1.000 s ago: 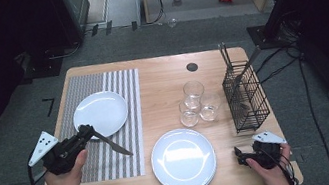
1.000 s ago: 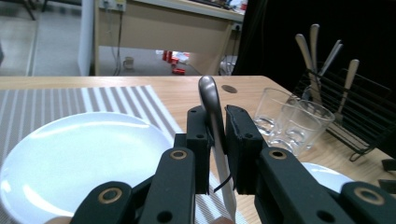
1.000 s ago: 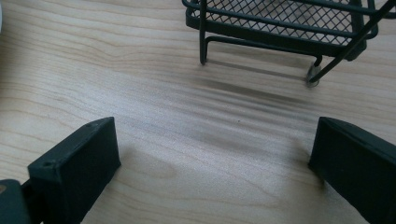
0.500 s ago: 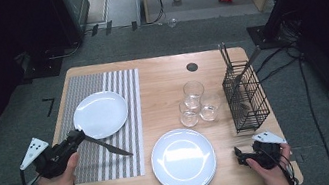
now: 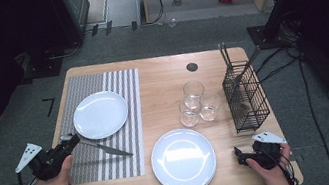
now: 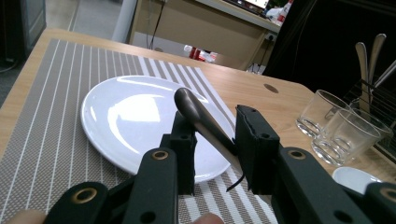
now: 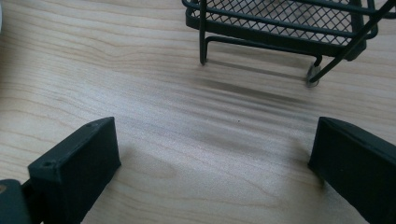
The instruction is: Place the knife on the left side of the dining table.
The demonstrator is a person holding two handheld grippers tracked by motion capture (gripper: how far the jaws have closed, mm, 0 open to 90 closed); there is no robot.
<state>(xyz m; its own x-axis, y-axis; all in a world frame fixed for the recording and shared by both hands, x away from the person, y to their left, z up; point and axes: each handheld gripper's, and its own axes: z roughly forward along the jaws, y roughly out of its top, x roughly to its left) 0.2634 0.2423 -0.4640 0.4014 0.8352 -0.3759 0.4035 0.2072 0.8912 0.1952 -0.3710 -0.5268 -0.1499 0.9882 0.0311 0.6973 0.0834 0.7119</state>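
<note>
Colours and patterns at my station

I note a grey placemat (image 5: 102,128) with white stripes on the light wooden table (image 5: 160,80); two plain white plates (image 5: 100,114) (image 5: 183,159); a dark-handled knife (image 5: 106,149) with a silver-grey blade; clear glasses (image 5: 195,102); a black wire-mesh basket (image 5: 246,99); both grippers (image 5: 70,140) (image 5: 238,156) black, each topped by a pale grey plate.
</note>
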